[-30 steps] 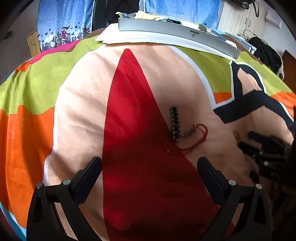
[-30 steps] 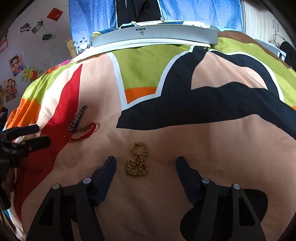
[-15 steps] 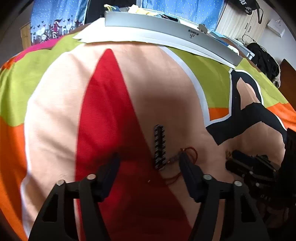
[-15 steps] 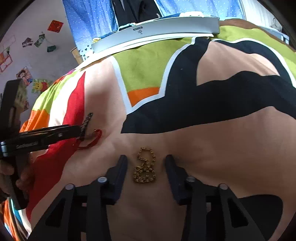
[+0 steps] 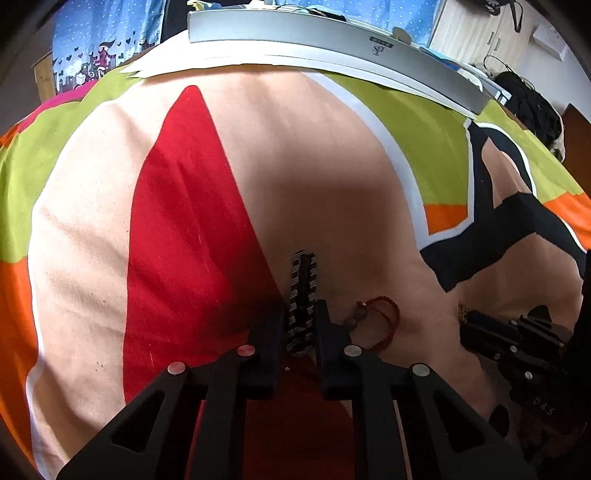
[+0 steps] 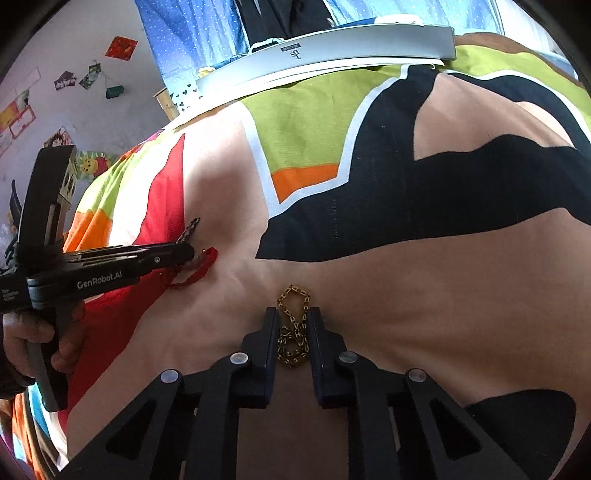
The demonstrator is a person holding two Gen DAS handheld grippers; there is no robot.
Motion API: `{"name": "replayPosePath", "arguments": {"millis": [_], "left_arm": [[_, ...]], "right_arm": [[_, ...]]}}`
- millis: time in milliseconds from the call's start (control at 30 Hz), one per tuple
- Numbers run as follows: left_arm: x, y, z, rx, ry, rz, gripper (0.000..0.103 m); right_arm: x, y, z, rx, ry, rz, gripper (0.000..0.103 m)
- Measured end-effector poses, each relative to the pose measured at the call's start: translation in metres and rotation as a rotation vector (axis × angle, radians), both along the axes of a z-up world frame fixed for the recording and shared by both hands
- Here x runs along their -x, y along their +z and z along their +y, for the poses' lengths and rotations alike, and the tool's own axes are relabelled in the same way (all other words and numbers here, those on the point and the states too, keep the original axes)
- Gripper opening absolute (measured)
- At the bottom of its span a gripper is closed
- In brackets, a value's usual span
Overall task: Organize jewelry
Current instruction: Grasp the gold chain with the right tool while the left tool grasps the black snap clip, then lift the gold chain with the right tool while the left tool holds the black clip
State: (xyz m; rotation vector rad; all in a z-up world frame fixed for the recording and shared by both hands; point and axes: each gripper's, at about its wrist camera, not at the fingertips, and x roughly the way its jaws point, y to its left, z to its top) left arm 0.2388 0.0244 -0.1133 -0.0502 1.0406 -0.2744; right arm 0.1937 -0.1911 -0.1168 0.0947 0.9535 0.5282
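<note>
The cloth [image 5: 332, 166] is matt woven fabric, softly creased. The gold chain [image 6: 293, 332] looks like glossy metal links. The red cord [image 5: 388, 325] is braided thread. Both grippers' fingers [image 5: 269, 343] are matt black plastic. The far tray [image 5: 332, 29] is smooth, satin grey.

— Where is there open room on the bedspread [image 5: 332, 155]?

— In the left wrist view, the whole upper and left part of the frame is bare cloth. In the right wrist view, the right half lies open too.

— What blocks the way?

— The grey box [image 5: 332, 40] along the top edge. At lower centre, the red cord [image 5: 384, 321] lies just beside the left gripper [image 5: 302, 317], and the right gripper [image 6: 292, 328] stands near, at lower right.
</note>
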Motion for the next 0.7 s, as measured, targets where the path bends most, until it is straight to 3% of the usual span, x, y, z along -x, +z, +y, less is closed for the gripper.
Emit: {"name": "replayPosePath", "arguments": {"millis": [133,500,700], "left_arm": [[0.014,0.002,-0.006,-0.026,-0.001,0.002,0.012],[0.074,0.018,-0.019,0.020,-0.055,-0.028,0.012],[0.094,0.027,-0.033,0.059,-0.090,-0.041,0.012]], "right_arm": [[-0.003,-0.001,0.005,-0.015,0.006,-0.003,0.015],[0.018,0.010,0.017,0.046,0.047,-0.055,0.014],[0.042,0.023,0.012,0.027,0.021,-0.114,0.013]]}}
